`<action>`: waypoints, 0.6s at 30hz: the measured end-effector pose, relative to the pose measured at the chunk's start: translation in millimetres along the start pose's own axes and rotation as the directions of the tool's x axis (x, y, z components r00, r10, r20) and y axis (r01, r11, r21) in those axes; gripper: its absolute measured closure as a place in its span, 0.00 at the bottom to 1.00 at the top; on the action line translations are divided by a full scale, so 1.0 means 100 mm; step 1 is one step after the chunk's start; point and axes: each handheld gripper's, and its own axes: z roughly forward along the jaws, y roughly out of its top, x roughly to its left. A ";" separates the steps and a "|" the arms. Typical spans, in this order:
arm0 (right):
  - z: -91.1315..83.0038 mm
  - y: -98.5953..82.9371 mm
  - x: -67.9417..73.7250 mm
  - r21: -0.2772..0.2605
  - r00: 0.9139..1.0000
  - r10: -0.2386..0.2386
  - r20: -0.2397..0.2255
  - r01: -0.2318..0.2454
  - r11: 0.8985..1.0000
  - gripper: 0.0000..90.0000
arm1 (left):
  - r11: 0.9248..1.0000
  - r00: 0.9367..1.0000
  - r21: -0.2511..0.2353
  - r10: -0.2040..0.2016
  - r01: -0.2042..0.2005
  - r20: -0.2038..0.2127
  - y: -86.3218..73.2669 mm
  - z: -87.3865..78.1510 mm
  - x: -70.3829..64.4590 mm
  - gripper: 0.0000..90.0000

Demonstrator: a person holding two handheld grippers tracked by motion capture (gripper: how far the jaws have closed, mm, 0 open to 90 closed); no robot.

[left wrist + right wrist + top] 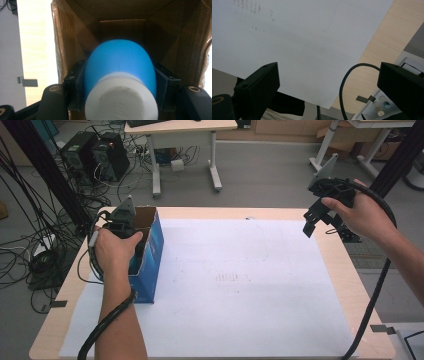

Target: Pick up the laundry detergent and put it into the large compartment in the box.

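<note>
A blue cardboard box [150, 255] with an open top stands at the left of the table. My left gripper [125, 227] sits over its opening. In the left gripper view its jaws are shut on a blue bottle [120, 67] with a white cap [121, 98], held bottom-first inside the brown box interior [175, 37]. My right gripper [315, 220] hangs in the air above the table's right edge; in the right gripper view it [328, 82] stands open with nothing between the jaws, looking down on white paper [299, 45].
A large white paper sheet [240, 285] covers the wooden table [345, 265]. Cables trail from both grippers. Beyond the table stand another desk [185, 130], computer towers [95, 155] and tangled floor cables. A tray with small bottles [382, 105] lies by the right edge.
</note>
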 end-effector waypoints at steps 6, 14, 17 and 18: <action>0.00 -0.01 -0.01 0.002 1.000 0.003 0.002 -0.003 1.000 0.05 | 1.000 1.000 -0.003 0.002 -0.002 0.005 -0.01 -0.02 0.01 0.40; -0.01 -0.02 -0.01 0.000 1.000 0.005 0.004 -0.005 1.000 0.05 | 1.000 1.000 -0.018 0.000 0.000 -0.006 -0.04 -0.07 -0.02 0.35; -0.01 -0.02 0.00 -0.001 1.000 0.001 0.003 -0.001 1.000 0.05 | 1.000 1.000 -0.016 0.003 -0.003 -0.017 -0.05 -0.10 -0.04 0.35; -0.01 -0.03 0.00 -0.004 1.000 0.001 0.005 -0.001 1.000 0.05 | 1.000 1.000 -0.016 0.000 0.000 -0.018 -0.06 -0.11 -0.03 0.34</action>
